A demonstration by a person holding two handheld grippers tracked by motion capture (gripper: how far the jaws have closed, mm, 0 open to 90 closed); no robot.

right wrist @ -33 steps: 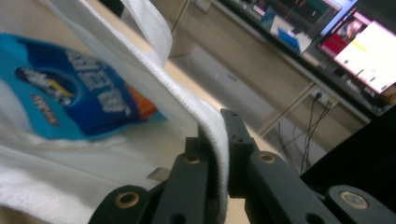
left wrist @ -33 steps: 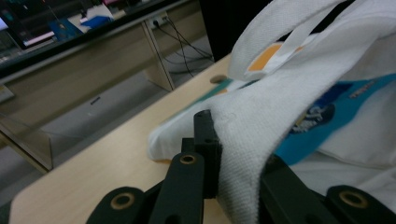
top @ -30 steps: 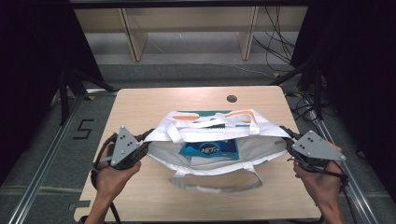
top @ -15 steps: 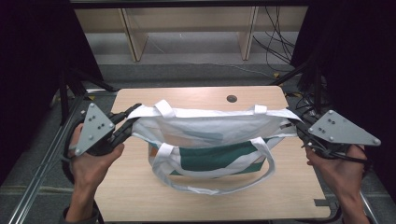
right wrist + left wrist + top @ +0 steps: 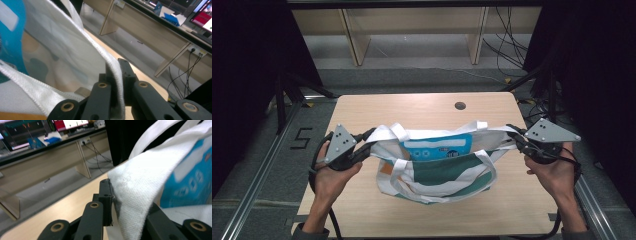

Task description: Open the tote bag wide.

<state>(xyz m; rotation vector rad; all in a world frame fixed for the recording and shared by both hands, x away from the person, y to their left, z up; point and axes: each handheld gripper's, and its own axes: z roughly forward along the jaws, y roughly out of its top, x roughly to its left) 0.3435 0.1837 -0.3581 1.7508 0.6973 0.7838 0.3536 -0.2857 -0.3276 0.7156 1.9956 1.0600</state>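
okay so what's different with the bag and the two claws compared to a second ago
Both claws lifted the white tote bag, stretched it wide, then brought it back down toward the table, its mouth open on a blue box. The left claw, jaws just easing slightly, and right claw kept pinching its rim.

1. Tote bag spans the table centre between both grippers, blocking direct passage; its handle loops drape forward.
2. Far table strip lies open; small hole there.
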